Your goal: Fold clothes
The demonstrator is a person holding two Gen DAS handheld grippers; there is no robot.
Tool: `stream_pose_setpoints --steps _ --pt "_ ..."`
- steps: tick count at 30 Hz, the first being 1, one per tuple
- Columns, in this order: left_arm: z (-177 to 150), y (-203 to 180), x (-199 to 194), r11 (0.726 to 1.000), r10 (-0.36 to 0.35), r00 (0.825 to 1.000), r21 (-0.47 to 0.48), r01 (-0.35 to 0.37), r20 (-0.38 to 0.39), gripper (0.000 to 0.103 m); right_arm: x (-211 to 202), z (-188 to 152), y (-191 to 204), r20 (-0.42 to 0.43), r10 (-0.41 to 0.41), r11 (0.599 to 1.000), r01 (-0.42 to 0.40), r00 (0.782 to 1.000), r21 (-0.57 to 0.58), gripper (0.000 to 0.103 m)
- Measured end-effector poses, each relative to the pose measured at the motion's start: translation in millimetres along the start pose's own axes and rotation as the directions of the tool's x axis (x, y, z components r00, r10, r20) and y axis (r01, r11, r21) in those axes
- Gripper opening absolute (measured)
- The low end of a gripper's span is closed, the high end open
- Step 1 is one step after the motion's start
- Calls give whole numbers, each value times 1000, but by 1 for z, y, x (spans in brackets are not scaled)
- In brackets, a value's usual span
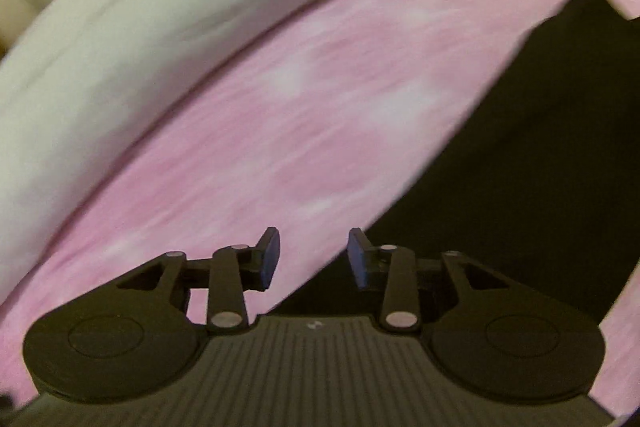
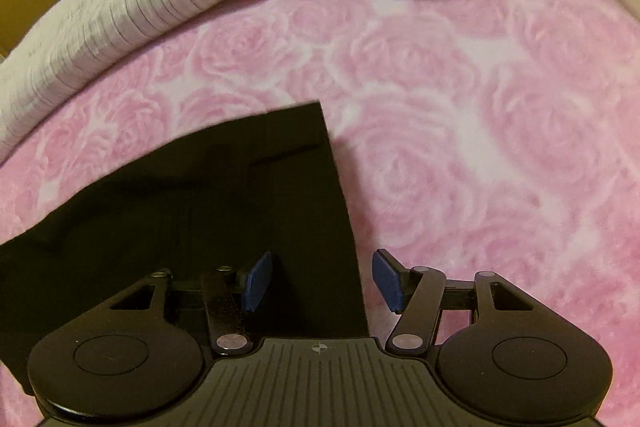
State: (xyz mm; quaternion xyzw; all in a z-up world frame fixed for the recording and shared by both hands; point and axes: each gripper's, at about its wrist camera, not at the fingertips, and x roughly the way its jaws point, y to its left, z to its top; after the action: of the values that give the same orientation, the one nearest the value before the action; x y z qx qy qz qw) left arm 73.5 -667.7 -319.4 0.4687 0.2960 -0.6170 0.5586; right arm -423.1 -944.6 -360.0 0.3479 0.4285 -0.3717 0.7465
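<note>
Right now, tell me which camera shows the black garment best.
The right wrist view: the black garment lies sharp on the pink rose blanket, its corner and straight edge clear. The left wrist view shows only a blurred dark part.

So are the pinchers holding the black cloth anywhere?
No. The left gripper and right gripper are both open over the flat black cloth, gripping nothing.

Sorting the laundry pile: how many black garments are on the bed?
1: the black garment lies flat on the pink rose blanket, under the right gripper. Others may lie out of view.
</note>
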Motion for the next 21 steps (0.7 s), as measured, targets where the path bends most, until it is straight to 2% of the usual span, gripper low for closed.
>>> stream_pose_setpoints --steps 2,6,10,12,13,14,16,18,21 --pt "30 -32 18 997 -69 997 17 69 28 33 7 -1 -7 14 -44 999 44 999 4 59" --pt "90 -88 44 982 -186 978 24 185 88 33 1 -3 -11 56 -2 997 -2 998 76 59" --pt "149 -140 61 951 -310 943 39 308 124 33 -24 -21 -13 108 15 995 -25 994 98 59" --pt "174 -162 72 928 -371 920 31 370 124 33 -30 -33 -22 137 8 982 -34 991 188 59" --pt "185 -173 77 924 -383 916 35 382 120 32 -32 -41 -28 151 5 969 -43 988 244 59" --pt "195 -188 84 921 -389 915 49 386 110 31 -34 -50 -32 163 6 956 -53 987 290 59" --pt "213 -211 103 925 -375 924 93 368 71 31 -35 -69 -37 184 11 933 -76 983 352 59" --pt "225 -233 123 932 -341 940 141 334 29 28 -35 -80 -39 199 4 932 -75 980 353 59" --pt "233 -248 141 933 -306 952 197 301 -5 29 -34 -91 -48 221 15 919 -101 975 380 60"
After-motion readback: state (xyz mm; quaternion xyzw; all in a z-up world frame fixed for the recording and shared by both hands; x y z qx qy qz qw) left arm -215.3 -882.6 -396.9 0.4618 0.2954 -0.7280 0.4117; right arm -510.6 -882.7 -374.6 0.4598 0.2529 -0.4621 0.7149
